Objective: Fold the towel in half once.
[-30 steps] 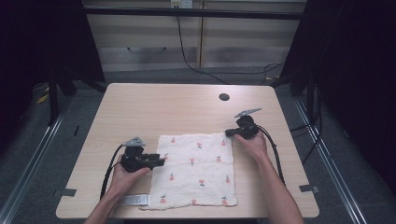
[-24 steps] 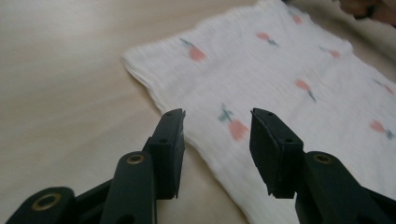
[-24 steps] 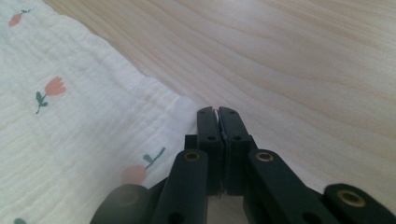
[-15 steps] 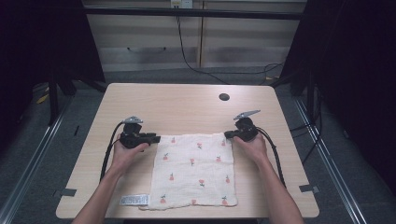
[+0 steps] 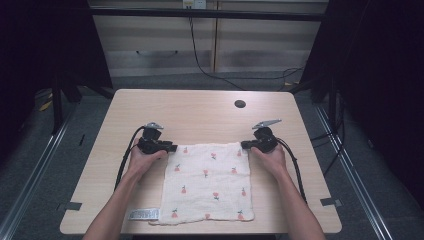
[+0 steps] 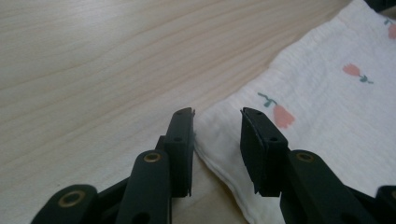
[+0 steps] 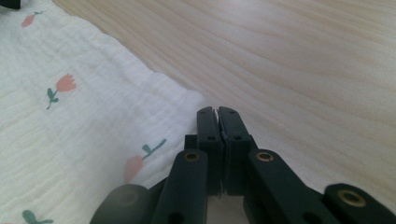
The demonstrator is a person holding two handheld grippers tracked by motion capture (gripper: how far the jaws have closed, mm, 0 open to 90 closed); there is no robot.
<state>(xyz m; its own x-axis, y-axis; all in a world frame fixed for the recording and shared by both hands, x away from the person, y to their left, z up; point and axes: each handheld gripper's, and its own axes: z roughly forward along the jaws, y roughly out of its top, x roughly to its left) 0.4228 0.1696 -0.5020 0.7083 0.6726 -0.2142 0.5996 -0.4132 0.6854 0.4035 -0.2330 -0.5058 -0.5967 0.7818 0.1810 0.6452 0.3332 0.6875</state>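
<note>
With the cloth (image 5: pixel 209 182) lying flat on the near half of the wooden table (image 5: pixel 200 112), I've got my right gripper (image 5: pixel 246 145) clamped on its far right corner, jaws pinched together with what looks like a thin bit of fabric between them. My left gripper (image 5: pixel 173 148) sits at the far left corner, and its jaws have just been closing in; there's a gap between them, the cloth's corner sits in that gap, and the pads aren't pressing on it yet. My guess at what could go wrong: the left jaws are down near the tabletop and the corner lies low, so if I squeeze now I might catch only the edge of the hem, and it could slip out once I lift. Then the right side would drag the whole thing crooked. The right pinch also looks pretty shallow, so a hard tug could pull that corner free too. The cloth is white with little pink tulips, no writing on it. There's a small white label (image 5: pixel 144 214) by its near left corner, but it's way too small to read.
</note>
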